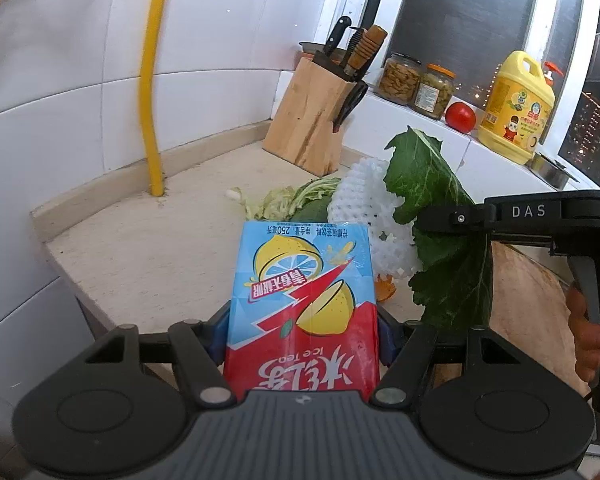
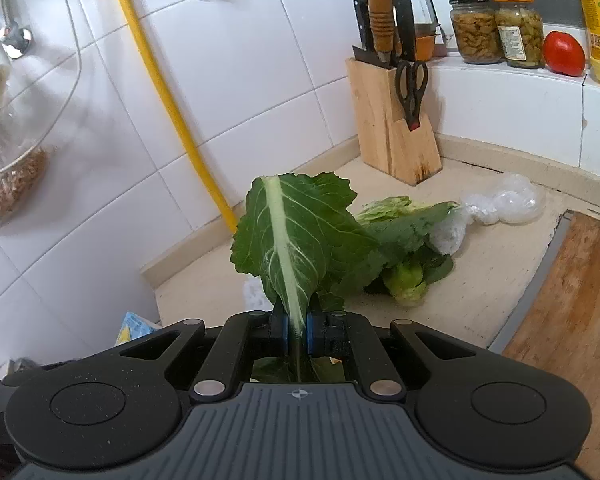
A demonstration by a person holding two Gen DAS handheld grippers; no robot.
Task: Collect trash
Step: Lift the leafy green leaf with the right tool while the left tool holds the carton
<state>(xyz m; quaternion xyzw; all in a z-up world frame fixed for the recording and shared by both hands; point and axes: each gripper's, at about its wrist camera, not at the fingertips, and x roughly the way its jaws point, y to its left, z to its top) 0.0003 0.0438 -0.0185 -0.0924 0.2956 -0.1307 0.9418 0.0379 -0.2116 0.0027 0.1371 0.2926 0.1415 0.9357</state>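
An ice tea carton [image 1: 300, 280], blue and red with lemons printed on it, stands between the blue pads of my left gripper [image 1: 302, 336], which is shut on its sides above the counter edge. A corner of this carton [image 2: 134, 326] shows low on the left in the right wrist view. My right gripper [image 2: 296, 328] is shut on the pale stem of a large green leaf [image 2: 296, 232] that stands up from its jaws. From the left wrist view, the right gripper [image 1: 440, 220] reaches in from the right with that leaf [image 1: 428, 184].
More green leaves [image 2: 404, 240] and a crumpled plastic bag [image 2: 504, 200] lie on the counter, with a white foam net [image 1: 364, 200], cabbage scraps [image 1: 284, 200] and orange peel [image 1: 384, 286]. A knife block [image 2: 392, 120], jars [image 2: 476, 32], tomato [image 2: 564, 54], yellow bottle [image 1: 516, 108] and cutting board [image 2: 572, 300] stand around.
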